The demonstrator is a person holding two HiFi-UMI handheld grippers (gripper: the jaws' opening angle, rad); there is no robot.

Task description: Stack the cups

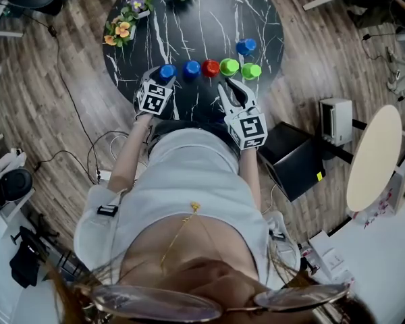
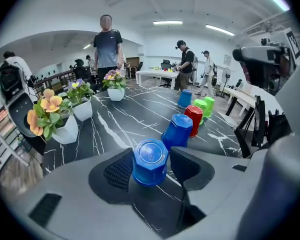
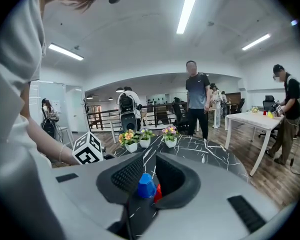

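Note:
Several upturned cups stand in a row on the black marble table (image 1: 209, 19): blue (image 1: 167, 71), blue (image 1: 192, 68), red (image 1: 210, 67), green (image 1: 229, 66), green (image 1: 251, 71). One more blue cup (image 1: 246, 46) sits behind them. My left gripper (image 1: 163, 81) is down over the leftmost blue cup (image 2: 150, 161). That cup stands between the open jaws of the left gripper (image 2: 152, 168), and a thin gap shows at the right pad. My right gripper (image 1: 233, 86) hovers just in front of the green cups, slightly open and empty. Between the jaws of the right gripper (image 3: 147, 176), a blue cup (image 3: 146, 186) and the red cup (image 3: 157, 191) show further off.
Three small white flower pots (image 1: 121, 31) stand at the table's far left edge, also seen as pots (image 2: 65, 126) left of the cup row. People stand and walk beyond the table. Cables and a black box (image 1: 293, 157) lie on the wooden floor nearby.

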